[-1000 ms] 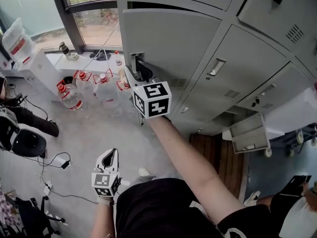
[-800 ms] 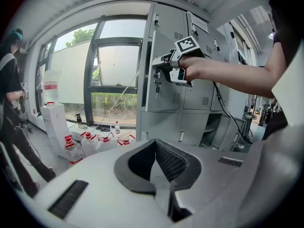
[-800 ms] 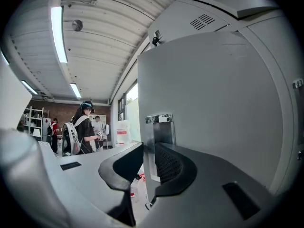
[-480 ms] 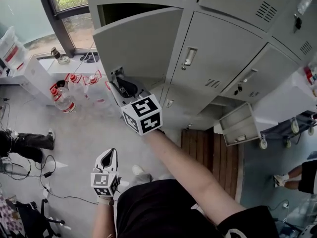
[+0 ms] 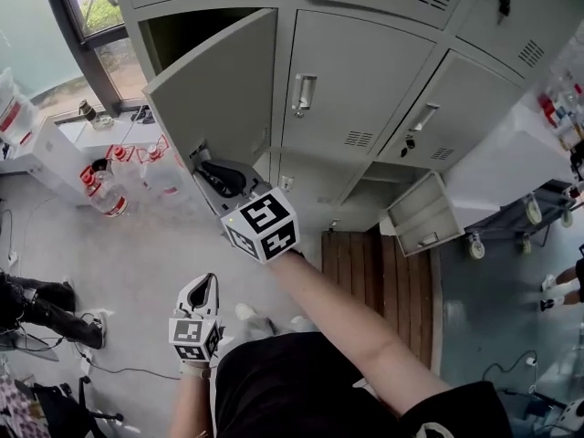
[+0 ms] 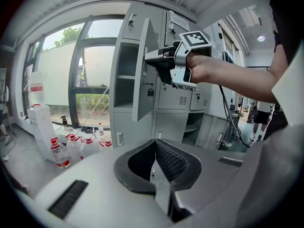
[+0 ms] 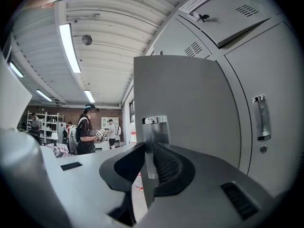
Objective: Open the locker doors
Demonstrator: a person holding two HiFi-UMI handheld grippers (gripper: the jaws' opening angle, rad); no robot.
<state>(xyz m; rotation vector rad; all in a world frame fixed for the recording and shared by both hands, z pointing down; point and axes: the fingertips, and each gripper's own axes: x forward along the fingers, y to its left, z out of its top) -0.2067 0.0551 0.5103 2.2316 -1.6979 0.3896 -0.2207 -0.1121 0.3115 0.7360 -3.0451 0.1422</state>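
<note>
The grey locker door (image 5: 219,89) at the upper left of the bank stands swung out, and its dark compartment (image 5: 182,30) shows behind it. My right gripper (image 5: 215,173) is at the door's lower free edge. In the right gripper view its jaws are closing, with the door's edge and metal latch plate (image 7: 154,122) pinched between them at my right gripper (image 7: 148,151). My left gripper (image 5: 203,286) hangs low beside my body, shut and holding nothing, and the left gripper view shows its tips (image 6: 153,144) meeting. The neighbouring door (image 5: 342,80) with its handle (image 5: 304,94) is closed.
Several water bottles (image 5: 109,185) stand on the floor under the window (image 5: 82,7). A small open cabinet on casters (image 5: 420,217) sits at the right, beside a wooden floor patch (image 5: 374,263). A seated person's legs (image 5: 36,304) and cables lie at the left. People (image 7: 88,129) stand far behind.
The locker door has swung further out, and my right gripper has moved with it, down and to the left. The left gripper has stayed where it was.
</note>
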